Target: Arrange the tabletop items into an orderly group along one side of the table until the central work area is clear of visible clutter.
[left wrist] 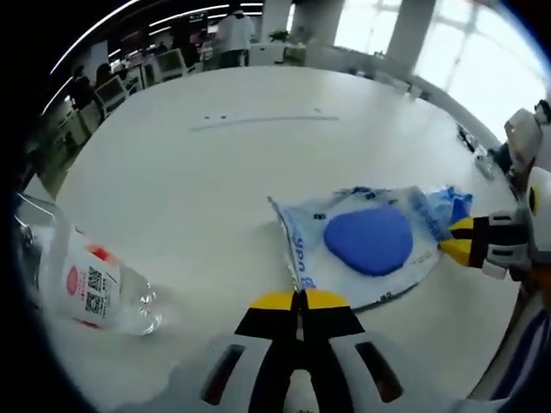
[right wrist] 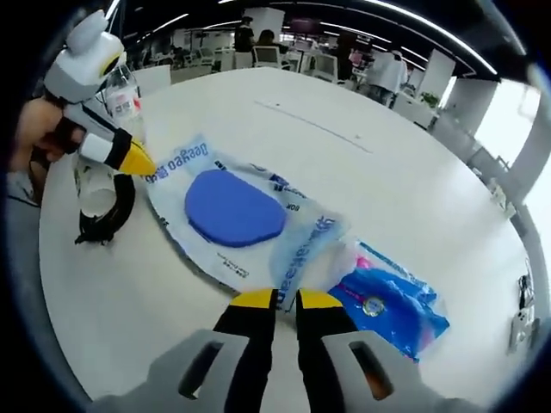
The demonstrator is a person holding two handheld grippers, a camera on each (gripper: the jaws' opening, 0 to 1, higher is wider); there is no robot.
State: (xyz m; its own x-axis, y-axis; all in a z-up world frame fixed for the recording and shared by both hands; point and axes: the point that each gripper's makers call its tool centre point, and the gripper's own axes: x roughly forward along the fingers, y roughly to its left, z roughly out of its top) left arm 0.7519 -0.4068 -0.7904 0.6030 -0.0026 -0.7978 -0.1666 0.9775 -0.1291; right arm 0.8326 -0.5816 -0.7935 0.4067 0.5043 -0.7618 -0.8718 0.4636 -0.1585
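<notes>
This is an open-plan office. A large white round table (left wrist: pixel 258 163) fills the foreground, and past its far edge stand rows of desks with office chairs (right wrist: pixel 267 56) and people (left wrist: pixel 234 34) standing among them. Long strip lights (right wrist: pixel 413 21) run across a dark ceiling, and tall bright windows (left wrist: pixel 430 43) line one side.

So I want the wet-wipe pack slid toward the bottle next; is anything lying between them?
Nothing visible: in the left gripper view, bare table lies between the wet-wipe pack and the bottle.
</notes>
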